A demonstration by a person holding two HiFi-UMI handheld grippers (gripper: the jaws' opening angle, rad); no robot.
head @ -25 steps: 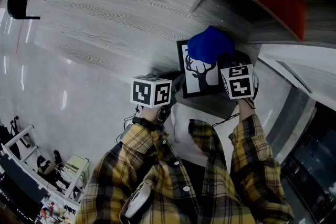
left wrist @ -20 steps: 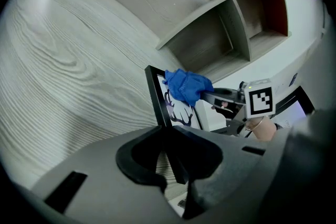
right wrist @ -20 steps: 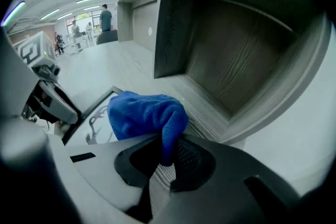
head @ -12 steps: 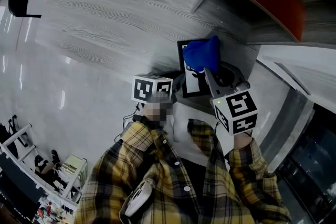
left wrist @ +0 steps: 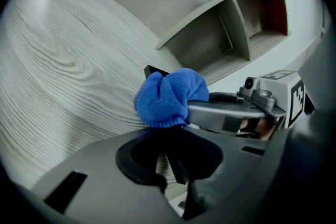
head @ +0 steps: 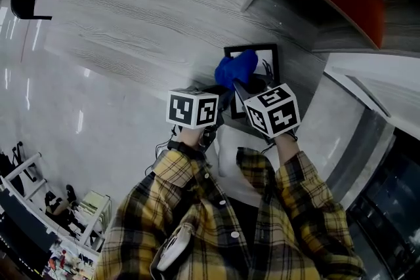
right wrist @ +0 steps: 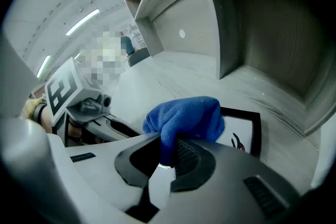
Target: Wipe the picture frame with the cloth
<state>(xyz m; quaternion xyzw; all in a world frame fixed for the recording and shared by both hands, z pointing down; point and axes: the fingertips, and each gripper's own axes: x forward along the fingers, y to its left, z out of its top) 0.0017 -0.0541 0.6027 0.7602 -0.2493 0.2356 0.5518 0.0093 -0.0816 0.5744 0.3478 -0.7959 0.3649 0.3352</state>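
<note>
Two grippers meet at a black picture frame (head: 252, 47) on a grey wood-grain surface (head: 144, 3).
Clamps a bunched blue cloth (head: 236, 69) tight in the right gripper (head: 240, 85) and holds it against the frame's lower left part, hiding much of the white picture. Sets the left gripper (head: 223, 98) at the frame's left edge, jaws drawn together and apparently nipping that edge, just beside the cloth. Shows yellow plaid sleeves (head: 197, 206) below both marker cubes.
</note>
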